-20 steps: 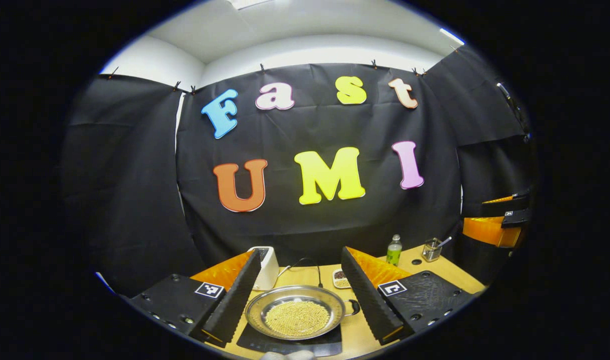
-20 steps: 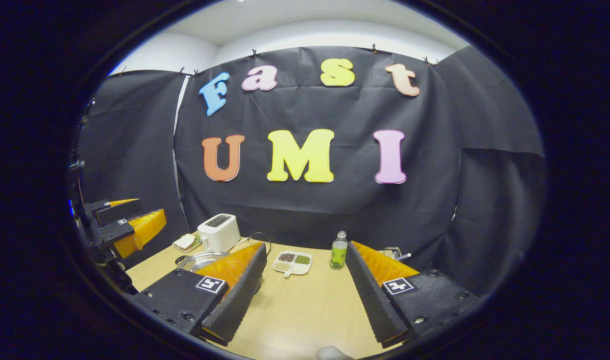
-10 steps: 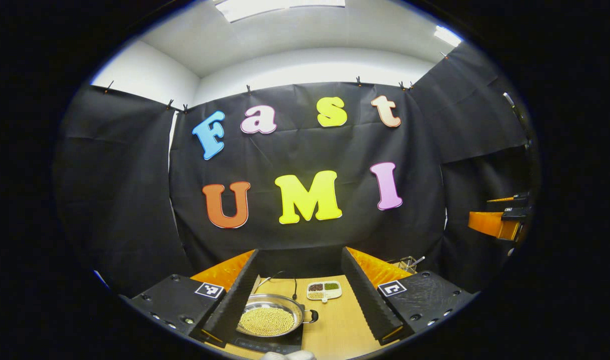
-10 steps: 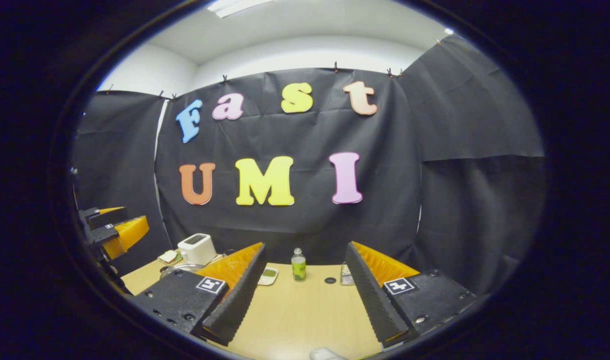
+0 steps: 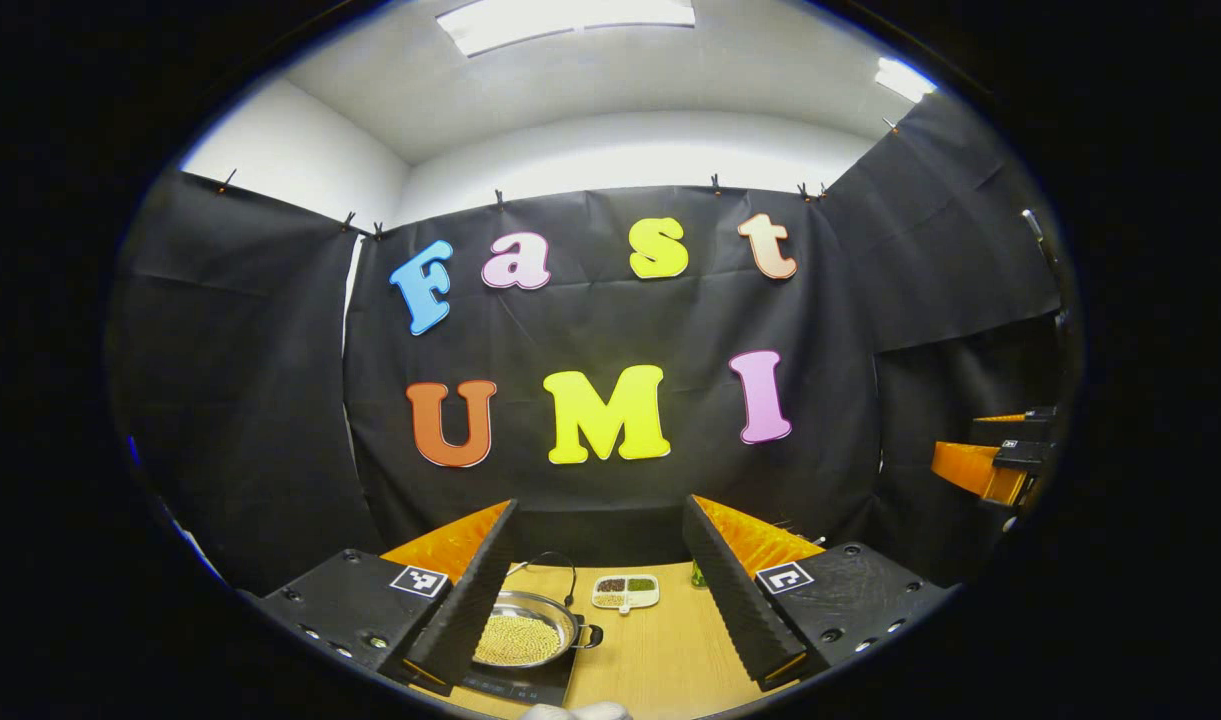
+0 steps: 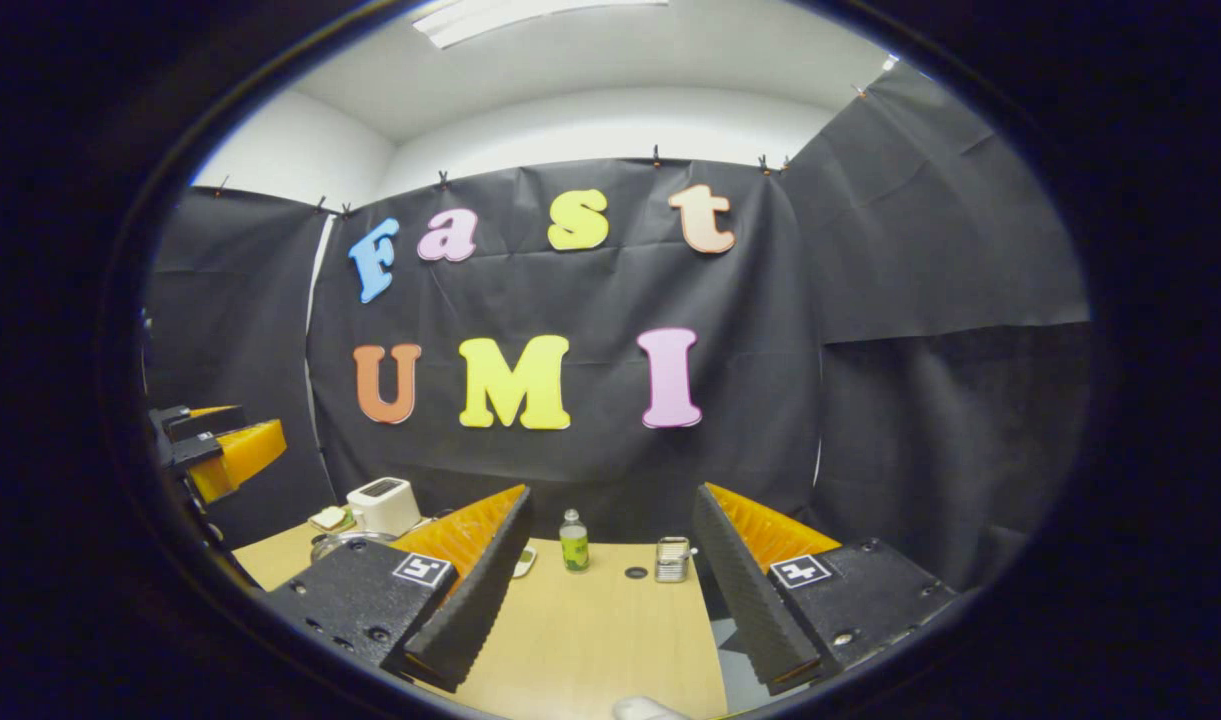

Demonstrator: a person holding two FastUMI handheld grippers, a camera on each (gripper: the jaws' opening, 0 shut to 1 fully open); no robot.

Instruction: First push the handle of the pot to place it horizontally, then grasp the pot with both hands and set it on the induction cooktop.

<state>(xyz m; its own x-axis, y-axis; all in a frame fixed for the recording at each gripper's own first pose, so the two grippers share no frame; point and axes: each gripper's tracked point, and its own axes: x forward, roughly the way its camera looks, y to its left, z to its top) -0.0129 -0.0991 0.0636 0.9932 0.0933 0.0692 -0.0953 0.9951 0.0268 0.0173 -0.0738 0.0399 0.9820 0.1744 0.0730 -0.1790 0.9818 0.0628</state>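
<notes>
You're holding left tongs [image 5: 602, 600] spread wide, gripping nothing. Right tongs [image 6: 610, 590] likewise gaping, empty. Shallow steel pot of yellow beans [image 5: 523, 633] sitting on black induction cooktop [image 5: 515, 684], just beyond left finger. Divided white snack dish [image 5: 625, 591] lying farther back on pale wooden surface [image 5: 660, 655].

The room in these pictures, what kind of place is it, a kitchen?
Probably a mock kitchen set up in a booth rather than a real one. A wooden table holds a pot of yellow grains on an induction cooktop, a white toaster and a green bottle, with black cloth hung behind.
</notes>
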